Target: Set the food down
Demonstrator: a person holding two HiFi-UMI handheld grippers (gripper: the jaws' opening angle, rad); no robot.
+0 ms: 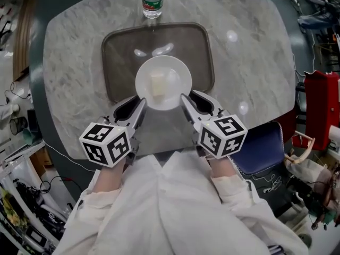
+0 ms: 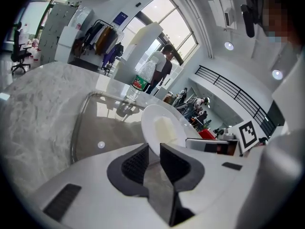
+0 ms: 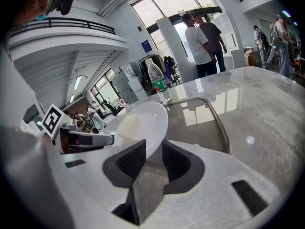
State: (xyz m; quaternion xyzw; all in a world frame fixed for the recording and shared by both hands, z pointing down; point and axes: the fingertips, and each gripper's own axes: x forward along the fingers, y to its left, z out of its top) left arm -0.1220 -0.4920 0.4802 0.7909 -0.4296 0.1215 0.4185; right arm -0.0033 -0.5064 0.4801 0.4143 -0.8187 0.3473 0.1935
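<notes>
The left gripper [image 1: 139, 106] and right gripper [image 1: 185, 101] each clench their fingers on the rim of the plate [image 1: 175, 68], holding the food [image 1: 158, 84] over the near half of the tray [image 1: 119, 52]. The carrying seems nearly finished. Next the plate must go down level onto the tray, then both release.

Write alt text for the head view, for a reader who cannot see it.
The left gripper and the right gripper clamp opposite edges of a white plate carrying a pale block of food, over a dark tray on a marble table. A water bottle stands beyond the tray.
</notes>
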